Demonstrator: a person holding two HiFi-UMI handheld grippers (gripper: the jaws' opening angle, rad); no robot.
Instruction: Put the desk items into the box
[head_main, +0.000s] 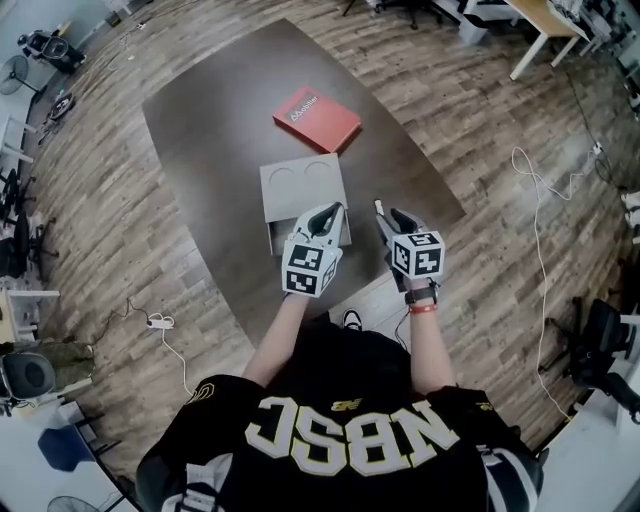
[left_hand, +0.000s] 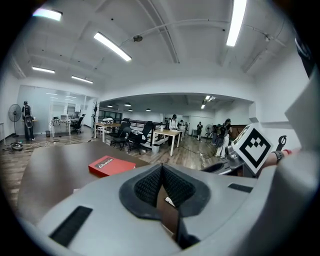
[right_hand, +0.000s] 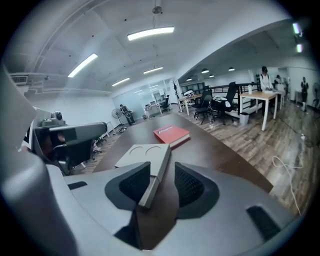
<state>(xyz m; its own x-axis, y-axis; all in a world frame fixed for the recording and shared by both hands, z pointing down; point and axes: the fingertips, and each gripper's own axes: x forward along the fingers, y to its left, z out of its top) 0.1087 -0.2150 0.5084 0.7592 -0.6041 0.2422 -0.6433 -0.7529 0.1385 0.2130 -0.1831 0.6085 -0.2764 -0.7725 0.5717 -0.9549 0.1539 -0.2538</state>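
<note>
A flat grey box (head_main: 303, 190) with two round marks on its lid lies mid-table. Beyond it rests a red book (head_main: 316, 118), which also shows in the left gripper view (left_hand: 111, 165) and the right gripper view (right_hand: 171, 135). My left gripper (head_main: 326, 217) hovers over the box's near right corner; its pads (left_hand: 150, 186) meet at the tips, and I see nothing clearly held. My right gripper (head_main: 390, 221) is just right of the box and open. The box's right edge (right_hand: 156, 175) runs into the gap between its pads (right_hand: 190, 185), which do not press on it.
The dark brown table (head_main: 220, 120) stands on a wood-plank floor. A white cable (head_main: 540, 230) trails on the floor to the right, and a power strip (head_main: 155, 322) lies to the left. Office desks and chairs (left_hand: 145, 135) stand in the background.
</note>
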